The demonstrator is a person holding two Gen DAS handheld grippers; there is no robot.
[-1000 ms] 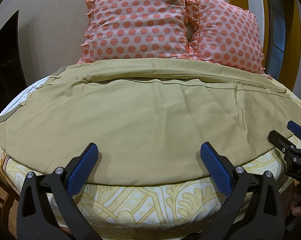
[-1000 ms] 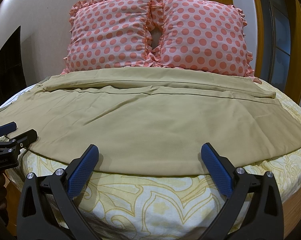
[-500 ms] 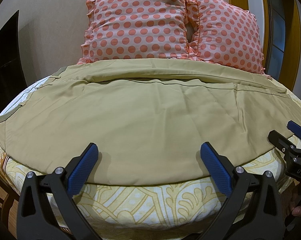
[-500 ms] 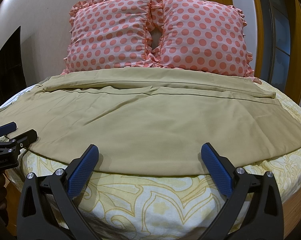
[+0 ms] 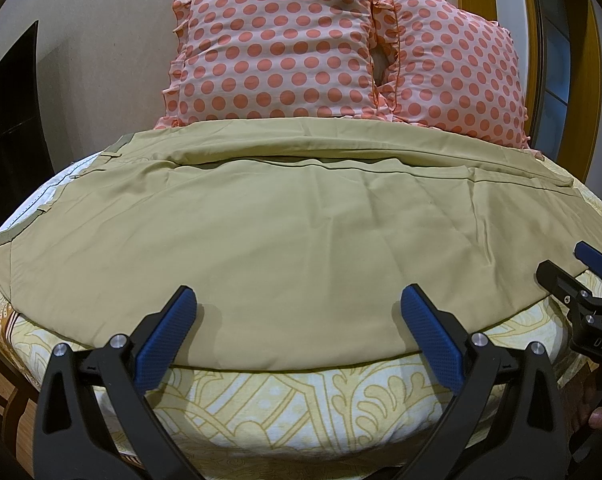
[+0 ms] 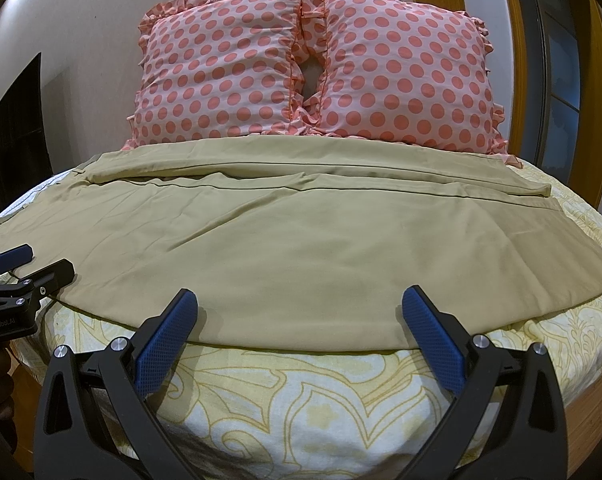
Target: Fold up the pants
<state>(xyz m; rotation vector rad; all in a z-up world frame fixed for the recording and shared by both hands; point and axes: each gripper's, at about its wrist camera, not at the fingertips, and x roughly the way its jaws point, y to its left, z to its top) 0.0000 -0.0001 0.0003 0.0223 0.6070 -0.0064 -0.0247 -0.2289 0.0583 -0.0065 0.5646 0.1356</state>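
Observation:
Khaki pants [image 5: 293, 232] lie spread flat across the bed, waistband at the left, legs running right; they also show in the right wrist view [image 6: 309, 248]. My left gripper [image 5: 297, 312] is open and empty, just above the near edge of the pants. My right gripper [image 6: 301, 312] is open and empty over the near edge further right. The right gripper shows at the right edge of the left wrist view [image 5: 573, 272]. The left gripper shows at the left edge of the right wrist view [image 6: 29, 268].
The bed has a yellow patterned sheet [image 5: 293, 396], also in the right wrist view [image 6: 321, 396]. Two pink polka-dot pillows [image 6: 313, 64] stand against the wall behind the pants. A wooden door frame [image 6: 521, 60] is at the right.

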